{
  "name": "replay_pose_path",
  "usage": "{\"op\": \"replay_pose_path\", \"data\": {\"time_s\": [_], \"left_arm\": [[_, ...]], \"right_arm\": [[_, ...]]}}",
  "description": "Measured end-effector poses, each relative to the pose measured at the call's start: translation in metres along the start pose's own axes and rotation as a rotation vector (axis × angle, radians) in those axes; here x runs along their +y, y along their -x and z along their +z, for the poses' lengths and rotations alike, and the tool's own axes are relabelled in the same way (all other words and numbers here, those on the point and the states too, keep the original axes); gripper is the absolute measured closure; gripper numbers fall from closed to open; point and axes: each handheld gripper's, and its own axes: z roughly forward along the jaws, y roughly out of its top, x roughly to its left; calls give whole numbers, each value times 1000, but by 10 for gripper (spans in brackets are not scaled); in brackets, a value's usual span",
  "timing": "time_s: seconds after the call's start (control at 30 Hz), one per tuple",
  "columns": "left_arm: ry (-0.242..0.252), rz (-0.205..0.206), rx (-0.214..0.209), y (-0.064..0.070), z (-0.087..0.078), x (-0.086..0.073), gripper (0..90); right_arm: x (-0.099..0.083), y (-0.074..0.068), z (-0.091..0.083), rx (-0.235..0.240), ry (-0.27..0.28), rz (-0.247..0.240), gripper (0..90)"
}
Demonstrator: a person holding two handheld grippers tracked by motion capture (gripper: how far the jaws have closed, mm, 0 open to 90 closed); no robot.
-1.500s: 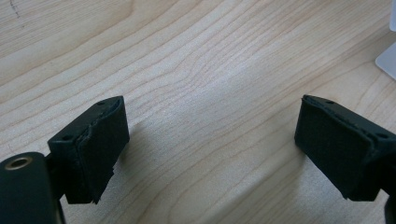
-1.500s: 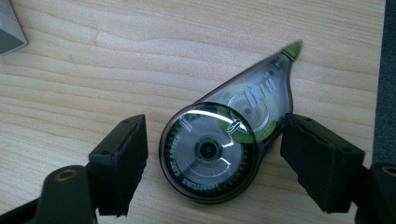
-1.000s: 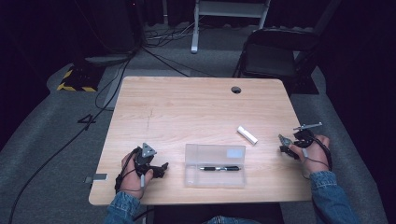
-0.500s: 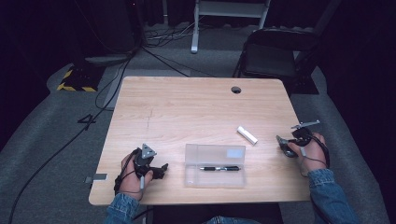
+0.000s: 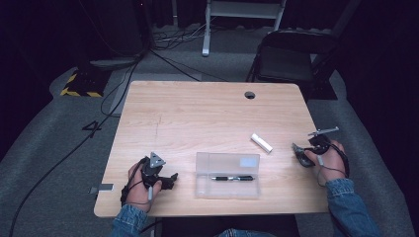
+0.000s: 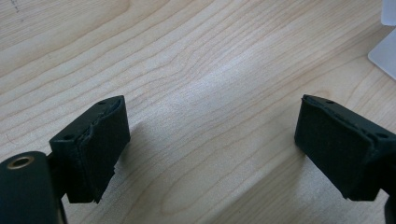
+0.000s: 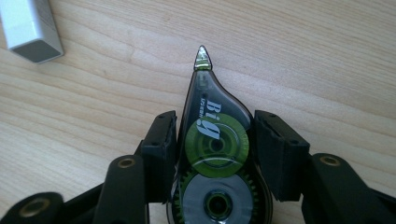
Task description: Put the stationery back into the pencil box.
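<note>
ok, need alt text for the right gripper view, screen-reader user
The right gripper is shut on a correction tape dispenser with a smoky clear shell, its green and grey reels visible and its pointed tip aimed away from the camera over a light wooden table. A small white block lies on the table at the upper left corner.

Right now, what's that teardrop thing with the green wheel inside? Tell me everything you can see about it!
It looks like a correction tape dispenser: a smoky see-through plastic shell, teardrop-shaped, narrowing to a small pointed tip. Inside sit a green wheel and a grey toothed wheel below it, and white lettering runs along the shell. The right gripper has a black jaw on each side of it, and its tip points towards the white cap lying on the wooden table.
</note>
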Motion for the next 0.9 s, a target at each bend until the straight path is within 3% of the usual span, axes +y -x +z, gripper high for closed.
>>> {"op": "replay_pose_path", "data": {"time_s": [0.43,0.9], "left_arm": [[-1,0,0,0,0,0,106],[1,-2,0,0,0,0,106]], "right_arm": [[11,-19,-28,23,57,-37,522],[23,-54,-67,54,144,-135,523]]}}
